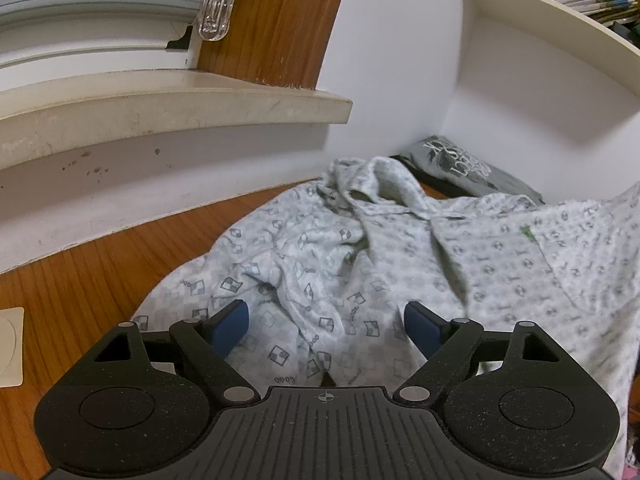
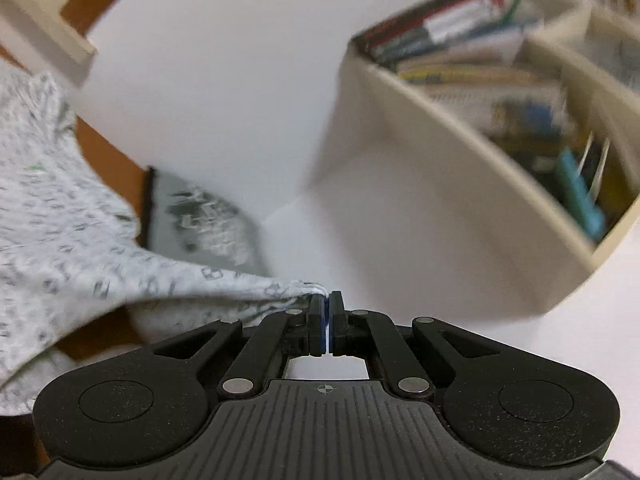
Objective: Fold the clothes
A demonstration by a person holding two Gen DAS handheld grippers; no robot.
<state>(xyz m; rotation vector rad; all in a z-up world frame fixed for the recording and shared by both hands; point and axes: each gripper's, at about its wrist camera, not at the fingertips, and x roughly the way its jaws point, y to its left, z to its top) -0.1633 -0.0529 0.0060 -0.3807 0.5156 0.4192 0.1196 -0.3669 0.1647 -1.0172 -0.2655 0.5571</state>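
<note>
Pinching the patterned shirt (image 2: 80,248), the right gripper (image 2: 328,300) lifts an edge; left gripper (image 1: 326,320) gapes wide above it.

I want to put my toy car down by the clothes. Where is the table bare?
Bare wooden tabletop lies left of the patterned shirt, bordered by the white wall under the window sill and a pale mat at the left edge. It is crowded to the right: the shirt spreads wide, and a folded grey printed T-shirt fills the corner below the bookshelf.
</note>
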